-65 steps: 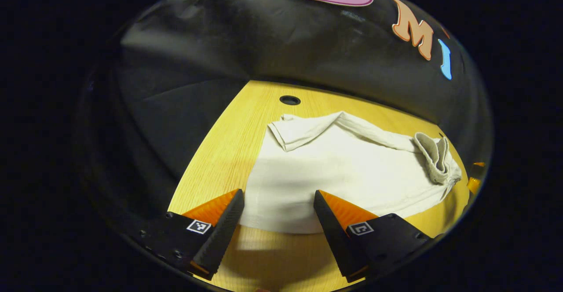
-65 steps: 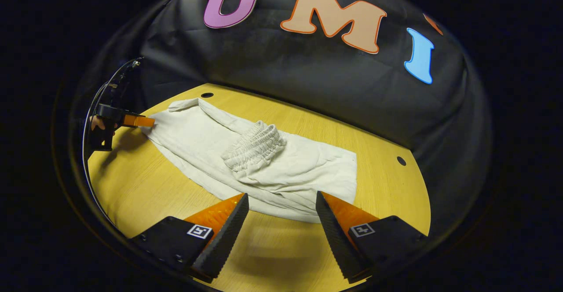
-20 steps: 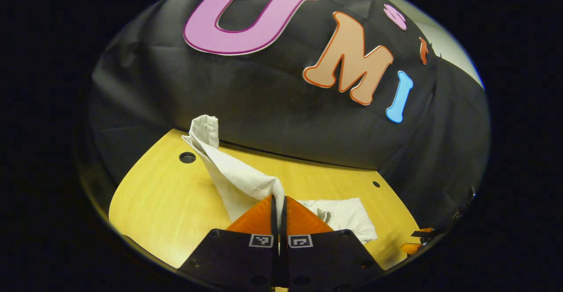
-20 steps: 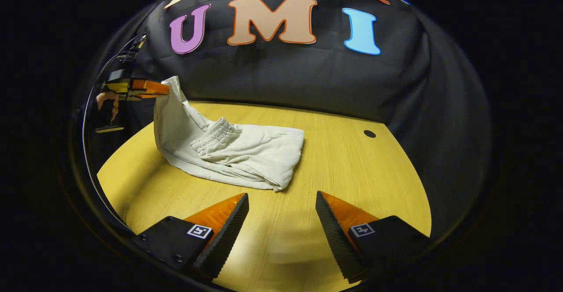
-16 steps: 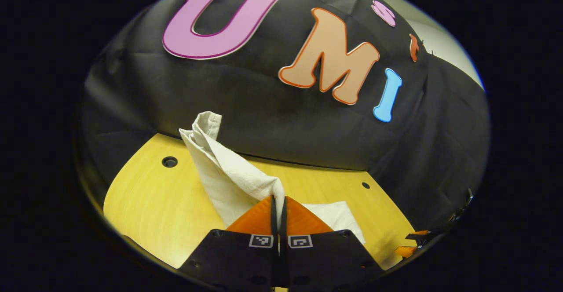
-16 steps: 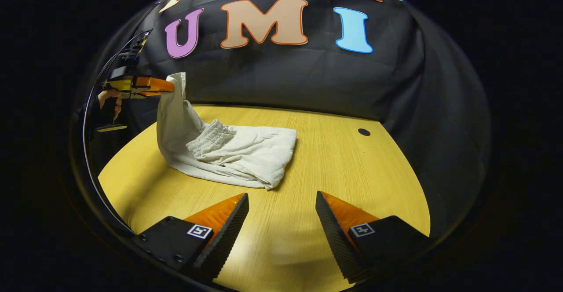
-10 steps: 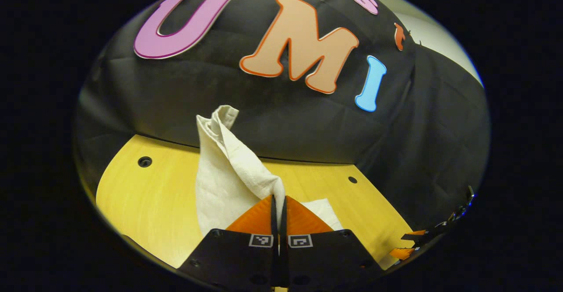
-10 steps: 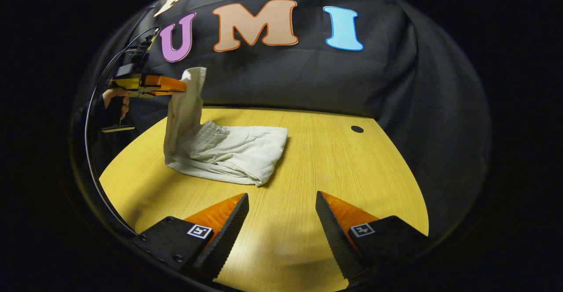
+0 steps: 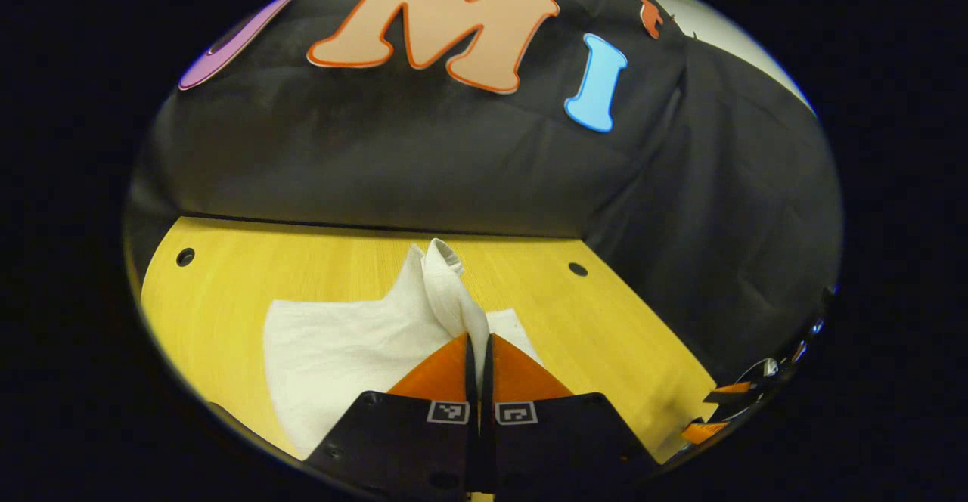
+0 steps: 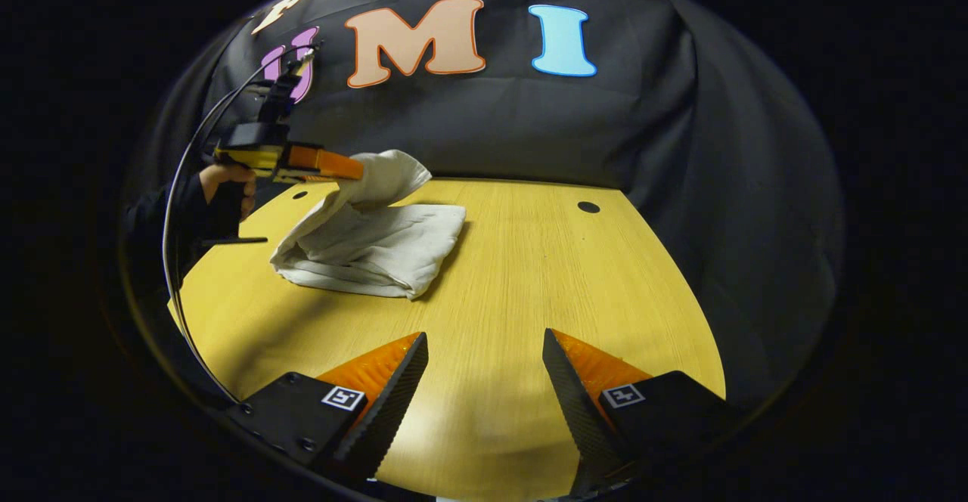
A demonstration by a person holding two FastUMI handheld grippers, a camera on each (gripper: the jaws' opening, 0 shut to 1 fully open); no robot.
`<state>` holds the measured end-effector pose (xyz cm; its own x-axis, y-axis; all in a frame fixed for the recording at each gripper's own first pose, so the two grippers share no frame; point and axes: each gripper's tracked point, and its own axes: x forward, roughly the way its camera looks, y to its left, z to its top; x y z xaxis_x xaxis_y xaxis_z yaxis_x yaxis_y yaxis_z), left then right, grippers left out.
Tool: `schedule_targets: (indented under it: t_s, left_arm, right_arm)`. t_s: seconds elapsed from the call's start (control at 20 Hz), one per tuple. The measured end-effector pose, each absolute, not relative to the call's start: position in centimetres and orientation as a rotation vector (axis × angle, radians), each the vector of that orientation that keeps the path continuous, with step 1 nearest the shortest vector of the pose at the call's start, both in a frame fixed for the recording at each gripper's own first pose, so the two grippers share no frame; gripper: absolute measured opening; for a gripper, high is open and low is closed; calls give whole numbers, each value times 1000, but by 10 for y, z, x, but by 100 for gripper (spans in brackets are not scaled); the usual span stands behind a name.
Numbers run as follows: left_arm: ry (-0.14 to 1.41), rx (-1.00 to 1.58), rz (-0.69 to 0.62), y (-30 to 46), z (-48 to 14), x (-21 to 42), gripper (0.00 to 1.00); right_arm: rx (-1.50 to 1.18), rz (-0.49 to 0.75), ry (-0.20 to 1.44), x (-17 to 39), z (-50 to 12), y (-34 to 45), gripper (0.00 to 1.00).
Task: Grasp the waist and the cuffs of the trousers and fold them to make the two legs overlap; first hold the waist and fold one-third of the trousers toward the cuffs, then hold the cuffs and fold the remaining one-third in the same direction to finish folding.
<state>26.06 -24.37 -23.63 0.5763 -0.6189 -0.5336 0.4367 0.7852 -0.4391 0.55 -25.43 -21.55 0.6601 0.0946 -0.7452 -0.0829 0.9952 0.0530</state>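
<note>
The cream trousers (image 10: 378, 249) lie folded in a thick bundle on the left part of the yellow wooden table (image 10: 529, 298). My left gripper (image 9: 478, 345) is shut on the cuff end (image 9: 442, 283), which it holds a little above the bundle (image 9: 340, 351). In the right gripper view that same left gripper (image 10: 352, 171) is seen from the side, held by a hand (image 10: 223, 181), with the cuff end (image 10: 389, 173) draped over the folded part. My right gripper (image 10: 484, 351) stands open near the table's front, with nothing between its fingers.
The black cloth wall (image 10: 491, 131) closes the table's back and right side. Small round holes (image 10: 587, 206) sit in the tabletop near its far edge, one more hole (image 9: 184, 257) at far left in the left gripper view. A cable (image 10: 197, 154) loops from the left gripper.
My left gripper has carried the cuff end rightward and down over the folded bundle, so the raised leg now lies across it. The right gripper stays open and has drawn back slightly.
</note>
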Motion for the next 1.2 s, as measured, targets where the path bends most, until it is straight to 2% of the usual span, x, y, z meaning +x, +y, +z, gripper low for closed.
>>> schedule_targets:
  t_s: [0.35, 0.45, 0.5, 0.55, 0.75, 0.8, 0.9, 1.2]
  left_arm:
    - [828, -79, -627, -261, -304, 208, 0]
    - [803, -77, -612, -262, -308, 202, 5]
    - [787, -77, -605, -261, -305, 200, 12]
    - [775, -84, -600, -261, -300, 197, 25]
    - [631, -70, -458, -221, -245, 203, 97]
    - [586, -69, -426, -206, -225, 204, 94]
    - [494, -52, -365, -172, -186, 207, 94]
    - [343, -93, -198, -56, -97, 187, 94]
  right_arm:
    - [27, 113, 853, 2, -220, -262, 99]
    - [35, 132, 841, 8, -217, -259, 99]
    - [38, 144, 831, 14, -214, -255, 99]
    - [44, 157, 820, 18, -211, -252, 99]
    - [79, 199, 731, 44, -186, -231, 97]
    - [92, 209, 697, 54, -175, -223, 95]
    - [109, 206, 617, 73, -150, -211, 98]
    - [160, 161, 337, 125, -48, -164, 97]
